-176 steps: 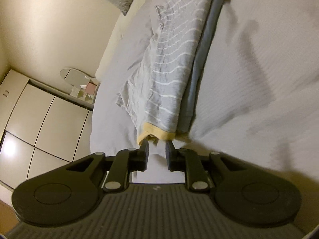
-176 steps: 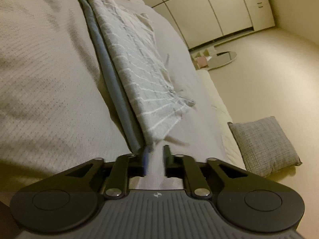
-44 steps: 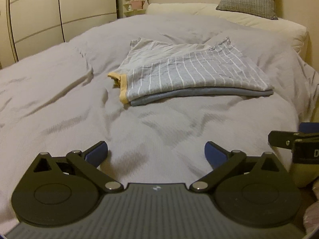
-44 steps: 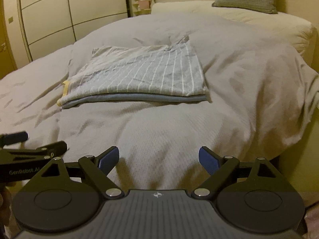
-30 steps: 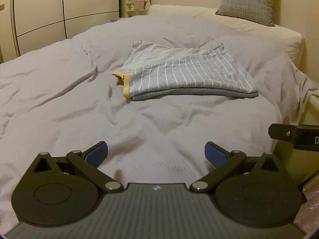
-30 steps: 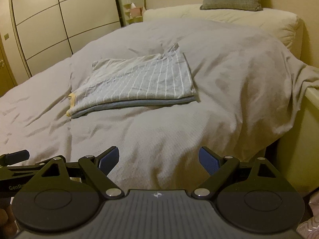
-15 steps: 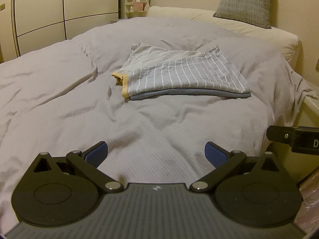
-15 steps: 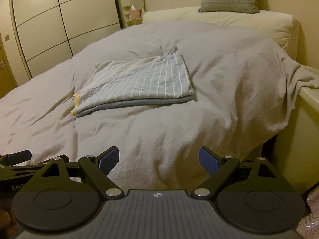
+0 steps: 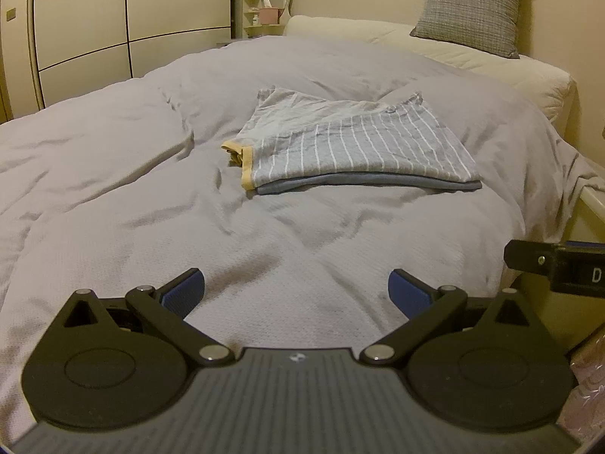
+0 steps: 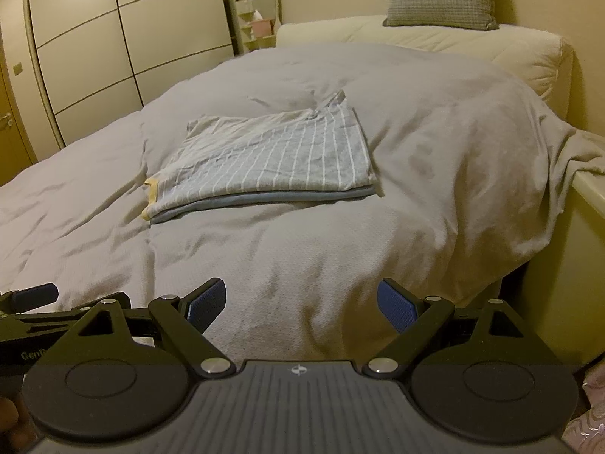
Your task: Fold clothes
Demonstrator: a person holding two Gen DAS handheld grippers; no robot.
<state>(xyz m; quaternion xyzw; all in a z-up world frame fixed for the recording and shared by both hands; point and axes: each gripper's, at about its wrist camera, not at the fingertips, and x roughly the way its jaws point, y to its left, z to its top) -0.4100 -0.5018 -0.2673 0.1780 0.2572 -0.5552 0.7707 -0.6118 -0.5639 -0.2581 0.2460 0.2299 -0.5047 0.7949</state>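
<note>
Backing off: we've released the striped shirt (image 9: 351,147), now folded flat mid-bed, and both left gripper (image 9: 296,290) and right gripper (image 10: 301,304) hang near, spread wide, empty — fold looks done.

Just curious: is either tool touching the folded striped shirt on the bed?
Apart. In both wrist views the striped shirt lies well beyond the left tool and right tool, bare duvet between.

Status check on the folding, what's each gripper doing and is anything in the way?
Left gripper open, empty. Right gripper open, empty. Striped shirt lies folded on the bed, clear of both. Nothing in the way.
</note>
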